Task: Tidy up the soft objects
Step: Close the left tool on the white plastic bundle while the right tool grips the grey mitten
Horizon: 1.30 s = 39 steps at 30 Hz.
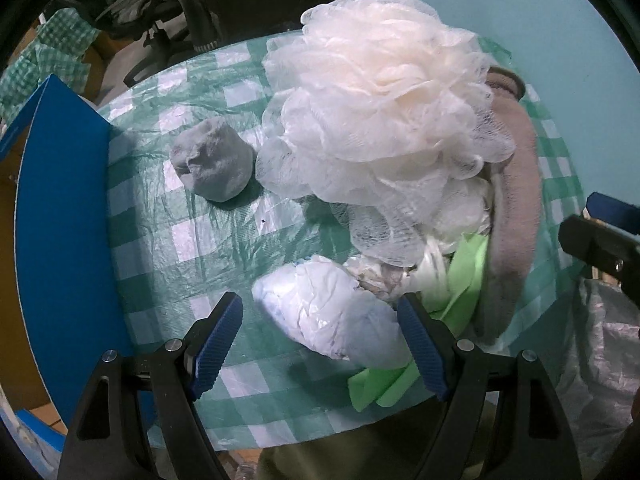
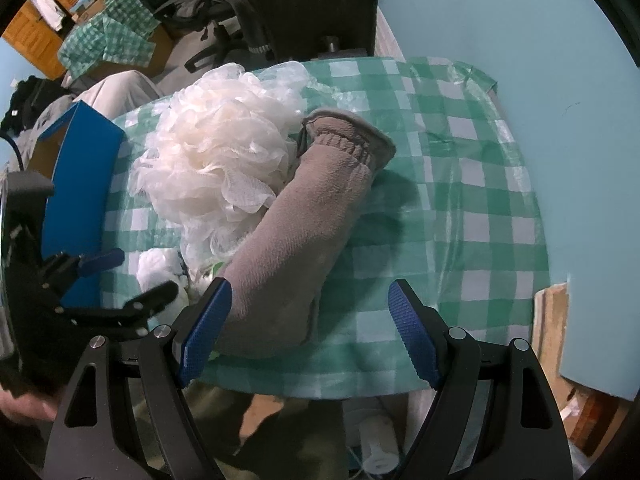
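the left gripper [image 1: 320, 344] points down over a table under a green-and-white checked cloth [image 1: 224, 216], its blue-padded jaws spread wide and gripping nothing. a crumpled white plastic bag [image 1: 332, 312] lies between the two fingers and a little ahead of them, its far end just beside the right-hand pad, though neither pad presses on it. just past that pad a bright green cloth [image 1: 464, 280] pokes out from under the pile. farther ahead of the jaws and slightly right sits a big cream mesh bath pouf [image 1: 384, 112], resting partly on the other soft things. ahead and left of the jaws, apart from the pile, lies a small grey balled-up sock [image 1: 214, 164]. a blue box [image 1: 68, 216] stands at the far left of this gripper. the right gripper [image 2: 308, 328] is likewise wide open and empty above the near edge of the table. a taupe fleece mitt [image 2: 304, 224] stretches away from its left finger, the near end just beside that pad, and the cuffed end lying ahead. the pouf leans against the mitt's left side. only checked cloth shows under the right finger.
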Tool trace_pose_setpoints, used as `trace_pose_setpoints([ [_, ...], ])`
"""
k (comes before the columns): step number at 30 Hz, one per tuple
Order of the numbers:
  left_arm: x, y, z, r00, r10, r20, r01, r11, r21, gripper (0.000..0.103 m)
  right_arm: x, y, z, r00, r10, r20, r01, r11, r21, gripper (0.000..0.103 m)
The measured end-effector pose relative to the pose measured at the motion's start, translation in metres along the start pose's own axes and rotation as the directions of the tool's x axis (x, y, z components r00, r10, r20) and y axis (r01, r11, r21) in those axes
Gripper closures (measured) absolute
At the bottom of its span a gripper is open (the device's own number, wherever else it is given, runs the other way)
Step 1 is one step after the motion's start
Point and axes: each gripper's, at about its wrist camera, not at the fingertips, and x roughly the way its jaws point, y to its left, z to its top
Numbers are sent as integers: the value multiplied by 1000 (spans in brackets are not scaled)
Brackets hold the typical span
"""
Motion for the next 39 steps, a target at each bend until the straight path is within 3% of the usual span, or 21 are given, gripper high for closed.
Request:
trace_pose_setpoints([
  [5, 10, 9, -4, 998, 60, -24, -60, 998, 22, 22, 15, 8, 11, 1000, 10, -13, -10, 1000, 6, 22],
  [13, 16, 44, -14, 995, 87, -50, -88, 996, -30, 22, 43, 4, 17, 998, -23, -53, 25, 999, 33, 22],
  [24, 22, 79, -18, 994, 88, -65, -93, 991, -92, 22, 49, -34, 18, 995, -61, -82, 67, 995, 74, 22],
  [37, 19, 79, -28, 996, 75, -56, -81, 991, -106, 22, 63, -58, 26, 993, -29, -110, 36, 998, 59, 22],
  [38, 16, 79, -30, 996, 70, -52, -75, 991, -111, 22, 64, -59, 26, 994, -26, -108, 32, 998, 56, 27],
  [39, 12, 79, -32, 997, 66, -45, -71, 991, -116, 22, 65, -59, 26, 994, -21, -106, 27, 998, 49, 39],
])
